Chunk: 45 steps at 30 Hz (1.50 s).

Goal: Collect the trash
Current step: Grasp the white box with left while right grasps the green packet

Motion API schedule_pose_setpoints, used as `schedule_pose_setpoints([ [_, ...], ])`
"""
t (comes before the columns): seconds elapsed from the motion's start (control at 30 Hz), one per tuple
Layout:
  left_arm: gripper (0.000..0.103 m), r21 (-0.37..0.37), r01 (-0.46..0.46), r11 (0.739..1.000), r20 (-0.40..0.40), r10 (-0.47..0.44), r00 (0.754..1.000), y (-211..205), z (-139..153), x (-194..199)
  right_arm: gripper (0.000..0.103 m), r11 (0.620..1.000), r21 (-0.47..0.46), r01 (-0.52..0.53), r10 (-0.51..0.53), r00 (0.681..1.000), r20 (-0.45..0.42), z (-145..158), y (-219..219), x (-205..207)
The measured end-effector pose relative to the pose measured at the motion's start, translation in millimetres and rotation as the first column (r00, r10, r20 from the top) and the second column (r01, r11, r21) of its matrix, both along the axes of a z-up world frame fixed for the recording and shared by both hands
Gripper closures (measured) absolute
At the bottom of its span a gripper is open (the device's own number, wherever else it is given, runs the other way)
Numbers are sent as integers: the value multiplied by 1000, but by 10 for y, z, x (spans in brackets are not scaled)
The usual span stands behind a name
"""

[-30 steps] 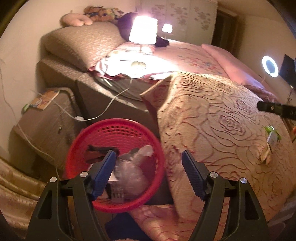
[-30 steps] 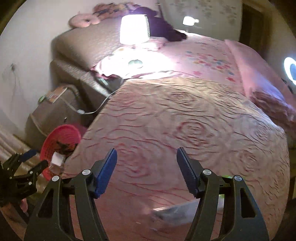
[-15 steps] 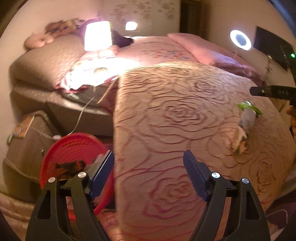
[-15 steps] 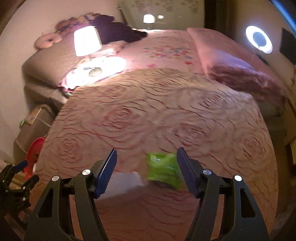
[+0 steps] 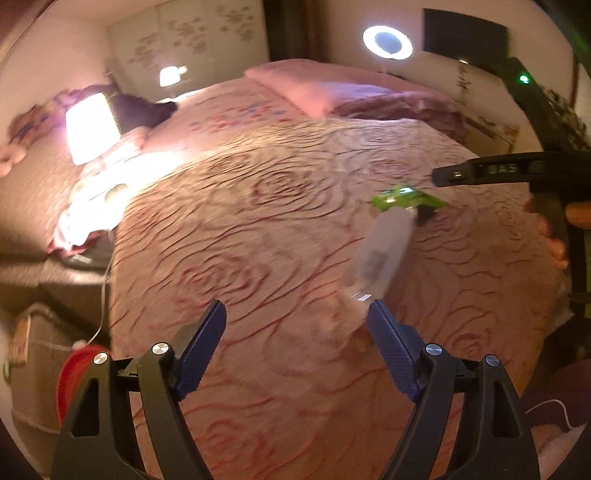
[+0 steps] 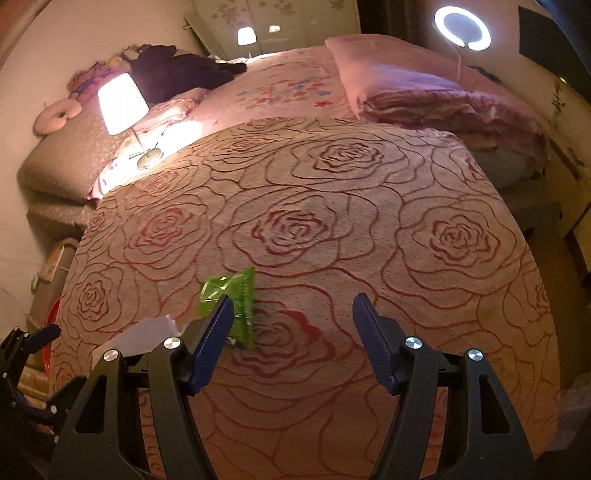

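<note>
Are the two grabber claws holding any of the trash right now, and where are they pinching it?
Nothing is held. The left gripper and right gripper are both open and empty; the green wrapper and white wrapper lie on the bedspread.

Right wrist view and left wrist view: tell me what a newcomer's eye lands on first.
The rose-patterned bedspread fills both views. On it lies a bright green wrapper, just beyond the right claw, with a pale plastic bag beside it, ahead of the left claw. A glowing lamp stands at the bed's far left and a ring light shines top right.

dim bedroom: rose-patterned bedspread (image 6: 295,221), lit table lamp (image 6: 122,103), ring light (image 6: 461,27) by the wall
</note>
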<state>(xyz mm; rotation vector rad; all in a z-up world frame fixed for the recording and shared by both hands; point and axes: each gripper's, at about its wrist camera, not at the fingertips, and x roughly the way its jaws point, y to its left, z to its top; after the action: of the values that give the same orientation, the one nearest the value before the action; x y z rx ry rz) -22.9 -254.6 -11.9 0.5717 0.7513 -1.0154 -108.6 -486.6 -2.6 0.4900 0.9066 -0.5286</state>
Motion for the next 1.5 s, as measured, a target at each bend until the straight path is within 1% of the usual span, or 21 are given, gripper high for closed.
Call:
schedule_pose_setpoints([
  [0.17,27,13,111,994,-21,-111,994,-281,-56,-118,38,1000,18,16,-17,1000,10,-18,-74,-76],
  [0.23,27,25,153,988,-35,-152,988,-407,-117,-165,34,999,26,22,-22,1000,14,-24,-97,-97],
  [0.37,27,47,178,983,-51,-175,983,-578,-213,-189,34,999,36,32,-33,999,20,-47,-145,-135],
  [0.5,27,39,194,980,-81,-190,978,-663,-251,-195,34,999,42,33,-34,999,17,-84,-173,-165],
  [0.6,28,31,196,980,-89,-192,977,-690,-271,-204,34,998,48,36,-36,999,13,-114,-188,-169],
  [0.63,31,28,196,980,-91,-193,977,-683,-273,-209,34,998,50,34,-35,999,12,-122,-189,-166],
  [0.67,43,27,196,980,-94,-192,977,-678,-270,-209,34,998,51,31,-31,999,11,-130,-182,-160],
  [0.7,58,30,197,980,-103,-193,976,-675,-277,-206,34,998,51,27,-28,1000,11,-133,-175,-152],
  [0.77,64,30,198,980,-126,-193,973,-674,-296,-191,34,998,51,20,-21,1000,11,-137,-158,-137],
  [0.8,69,25,199,980,-128,-194,973,-664,-296,-201,34,999,52,17,-17,1000,12,-137,-148,-126],
  [0.87,75,18,205,979,-136,-201,970,-643,-296,-224,34,999,50,7,-8,1000,16,-132,-119,-103],
  [1.03,75,10,193,981,-137,-190,972,-567,-297,-250,34,999,42,-26,26,1000,18,-112,-38,-26],
  [1.17,75,-1,166,986,-144,-164,976,-473,-290,-220,34,997,33,-72,71,997,13,-116,83,94],
  [1.43,75,-18,67,998,-139,-68,988,-238,-215,-32,34,990,9,-140,140,990,-16,-208,260,387],
  [1.47,75,-22,58,998,-140,-60,988,-216,-202,-14,38,990,4,-144,144,989,-19,-216,270,411],
  [1.5,75,-29,43,999,-141,-46,989,-179,-188,13,45,989,0,-150,150,988,-23,-229,281,449],
])
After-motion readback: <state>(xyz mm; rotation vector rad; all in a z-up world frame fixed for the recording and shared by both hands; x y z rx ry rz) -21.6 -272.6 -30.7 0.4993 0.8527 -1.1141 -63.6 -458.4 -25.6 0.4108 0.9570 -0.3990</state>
